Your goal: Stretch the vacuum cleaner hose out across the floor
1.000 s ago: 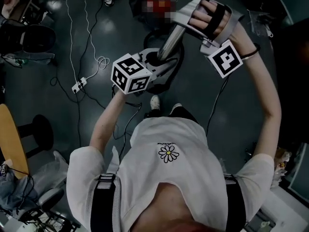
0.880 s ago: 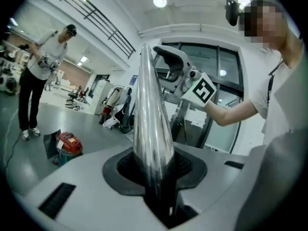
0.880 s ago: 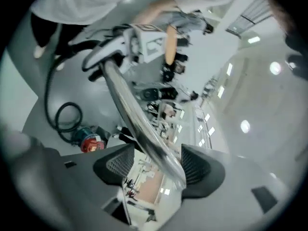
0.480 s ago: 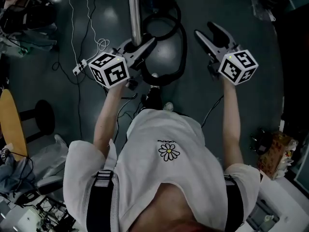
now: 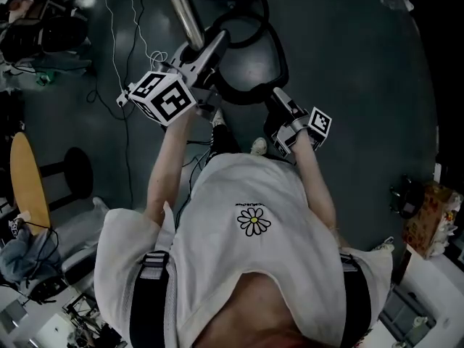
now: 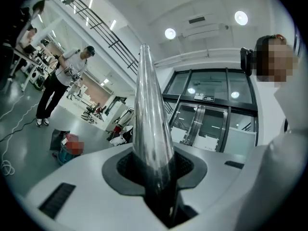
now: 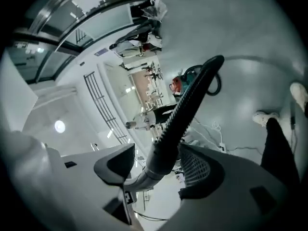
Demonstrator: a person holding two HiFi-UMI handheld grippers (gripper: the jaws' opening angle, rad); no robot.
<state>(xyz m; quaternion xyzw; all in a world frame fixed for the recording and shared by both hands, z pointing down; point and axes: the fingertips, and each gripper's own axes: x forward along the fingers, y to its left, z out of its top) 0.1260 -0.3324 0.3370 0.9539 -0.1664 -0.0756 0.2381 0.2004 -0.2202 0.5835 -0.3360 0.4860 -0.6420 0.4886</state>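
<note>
Clamping shiny metal vacuum tube (image 5: 181, 13), left hand-held gripper (image 5: 206, 49) gripped tight. Right hand-held gripper (image 5: 281, 101) jaws had just been opening, loose around black ribbed hose (image 5: 280, 56), looped over dark floor (image 5: 348, 64). White cable coil (image 5: 154, 55), person's shoes (image 5: 259, 146) nearby.

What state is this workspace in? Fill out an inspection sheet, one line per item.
Surface: floor, dark and smooth.
Job's things: metal tube held up off the floor; black hose lying in a loop.
Clutter: stool and wooden tabletop at the left, box at the right.
Grippers: left claw shut on the metal tube; right claw open, has just been opening, with the hose end between its jaws.
Cables: power strip on the floor by the left claw.
Surroundings: standing person, glass doors.
</note>
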